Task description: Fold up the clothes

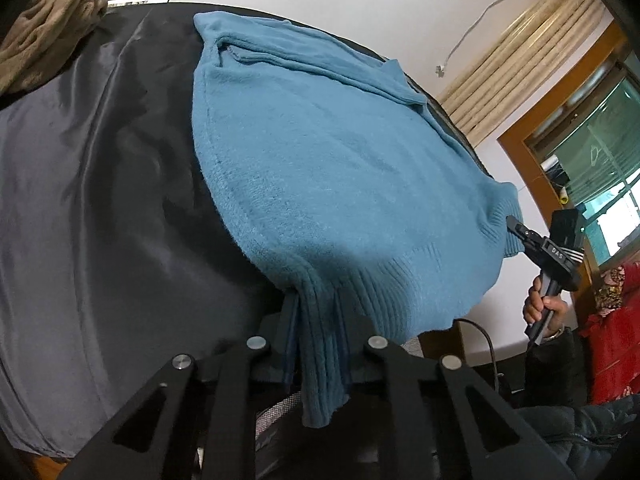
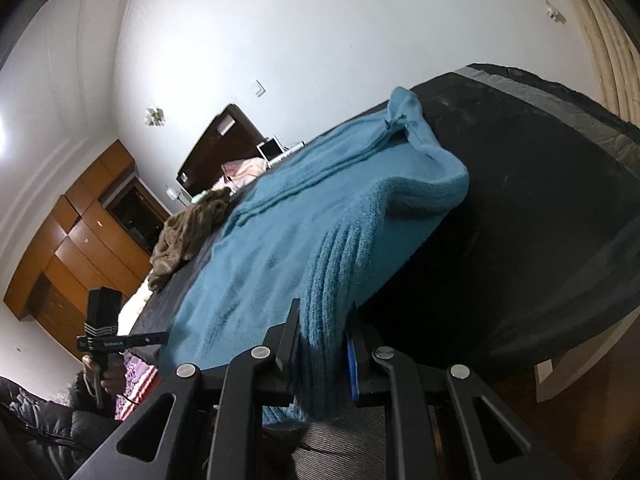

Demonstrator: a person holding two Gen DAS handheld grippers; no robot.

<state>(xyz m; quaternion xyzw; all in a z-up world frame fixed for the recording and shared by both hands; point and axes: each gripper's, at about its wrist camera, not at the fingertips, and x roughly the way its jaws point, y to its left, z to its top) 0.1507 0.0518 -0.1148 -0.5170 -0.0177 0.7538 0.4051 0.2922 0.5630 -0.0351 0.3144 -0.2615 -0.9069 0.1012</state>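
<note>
the bed has a dark sheet (image 1: 100, 208) as cover. a blue sweater (image 1: 320, 152) lies flat on it, just ahead of both tongs, its ribbed hem over the near edge. a brown garment (image 1: 44, 40) lies crumpled far beyond the left tongs.

White walls (image 2: 300, 32) close the room. At three o'clock in the left view a wood-framed window (image 1: 600, 160) shows daylight, with beige curtains (image 1: 520, 52) above it at one o'clock. In the right view, wooden cupboards (image 2: 80, 232) stand at nine o'clock and a dark headboard (image 2: 216, 148) nearer the centre.
</note>
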